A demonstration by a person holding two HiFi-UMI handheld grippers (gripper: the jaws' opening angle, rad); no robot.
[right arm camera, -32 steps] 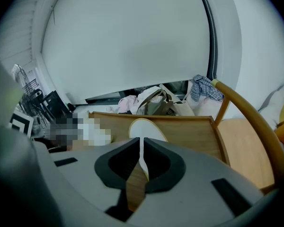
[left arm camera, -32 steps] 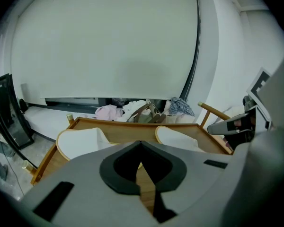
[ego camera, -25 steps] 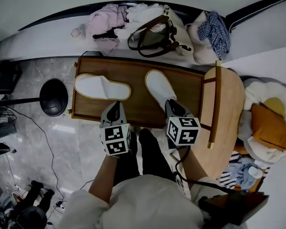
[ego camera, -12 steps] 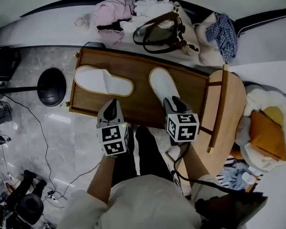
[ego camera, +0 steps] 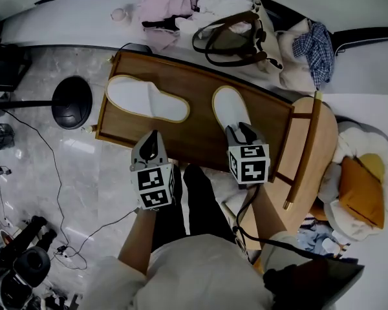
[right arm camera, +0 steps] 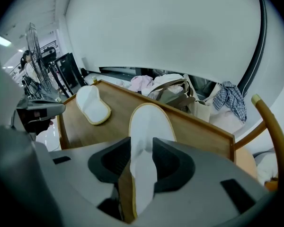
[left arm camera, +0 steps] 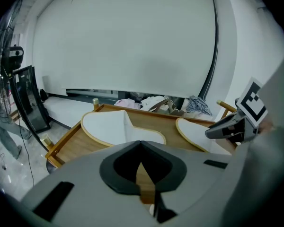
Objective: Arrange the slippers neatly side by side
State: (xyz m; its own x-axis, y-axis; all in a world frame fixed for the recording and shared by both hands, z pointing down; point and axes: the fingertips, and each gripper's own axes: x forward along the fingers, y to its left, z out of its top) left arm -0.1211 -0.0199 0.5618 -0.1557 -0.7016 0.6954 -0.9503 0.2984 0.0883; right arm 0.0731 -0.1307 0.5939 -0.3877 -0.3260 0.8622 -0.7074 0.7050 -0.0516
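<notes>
The wooden tray [ego camera: 194, 134] holds 2 white slippers: the left slipper [ego camera: 147, 99] lies crosswise, and the right slipper [ego camera: 231, 107] has its heel between the just-opened jaws of the right gripper [ego camera: 240, 129]. The left gripper [ego camera: 153, 137] is closed, empty.

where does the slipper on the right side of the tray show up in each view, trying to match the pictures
Head view: the right slipper lies right of centre on the wooden tray.
Left gripper view: pale oval right of centre.
Right gripper view: dead centre, running to the bottom.
Shared landmark: the brown-handled bag beyond the tray's far edge.
</notes>
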